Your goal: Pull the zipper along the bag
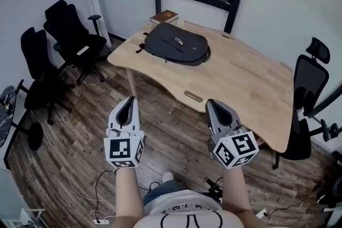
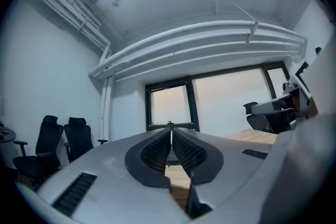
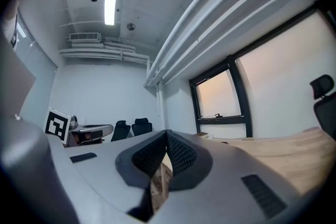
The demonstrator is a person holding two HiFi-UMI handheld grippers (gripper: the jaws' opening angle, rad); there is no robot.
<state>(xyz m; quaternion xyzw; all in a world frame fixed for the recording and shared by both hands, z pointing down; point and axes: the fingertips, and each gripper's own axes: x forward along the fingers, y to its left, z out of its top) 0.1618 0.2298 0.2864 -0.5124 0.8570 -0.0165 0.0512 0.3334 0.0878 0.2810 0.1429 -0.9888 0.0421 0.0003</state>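
Note:
A dark grey backpack (image 1: 176, 44) lies flat at the far left end of a light wooden table (image 1: 240, 83), with a small zipper pull (image 1: 179, 40) on its top. Both grippers are held well short of the table, over the wooden floor. My left gripper (image 1: 130, 102) is shut with nothing in it, its jaws pointing toward the table. The right gripper (image 1: 215, 105) is likewise shut and empty. In the left gripper view the pads (image 2: 171, 136) meet at the tip, and the right gripper view shows the same closed jaws (image 3: 166, 136).
A brown book (image 1: 164, 16) lies beyond the backpack near the window. Two black office chairs (image 1: 72, 37) stand at the left, another chair (image 1: 307, 88) at the table's right end. Cables (image 1: 80, 189) trail over the floor near my feet.

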